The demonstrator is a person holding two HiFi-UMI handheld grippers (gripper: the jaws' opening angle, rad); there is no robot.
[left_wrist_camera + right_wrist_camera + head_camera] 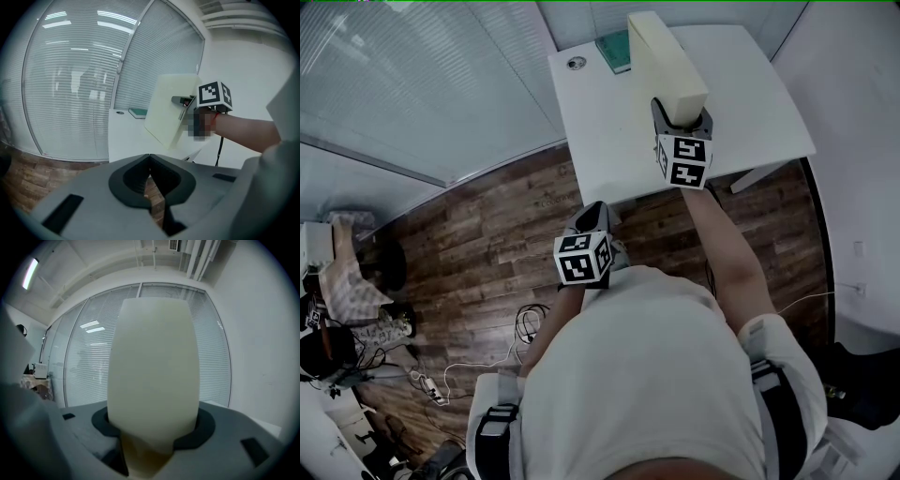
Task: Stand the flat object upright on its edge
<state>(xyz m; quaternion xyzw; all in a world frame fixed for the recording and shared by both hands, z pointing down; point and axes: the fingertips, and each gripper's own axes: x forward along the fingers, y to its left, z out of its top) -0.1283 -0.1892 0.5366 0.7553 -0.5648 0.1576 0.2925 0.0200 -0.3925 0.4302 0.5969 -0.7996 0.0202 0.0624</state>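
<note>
The right gripper [680,117] is clamped on a thick cream board [666,61], its jaws spread fairly wide to take in the board's thickness. In the right gripper view the board [153,366] fills the gap between the dark pads [105,423] and rises straight out of the gripper [153,425], hiding most of what is ahead.

From the head view the board stands over the white table [600,131] with one long narrow edge turned up towards the camera, and the gripper grips it at the end nearest the person. The left gripper view shows the same board [168,110] from the side. Its broad pale face is tilted, one corner points down at the table [124,136], and the right gripper [185,105] holds it by its right-hand edge. I cannot tell whether that lower corner touches the table or hangs just above it.

The left gripper [591,214] is held low and close to the person's body, off the near edge of the table and over the wooden floor [487,244]. Its jaws are drawn together with nothing between them [150,157]; only floor shows through the slit below the tips.

At the far side of the table lies a flat teal thing [614,52], just beside the board in the head view, with a small round fitting [576,63] to its left. Glass walls with blinds [79,79] stand behind the table.
</note>
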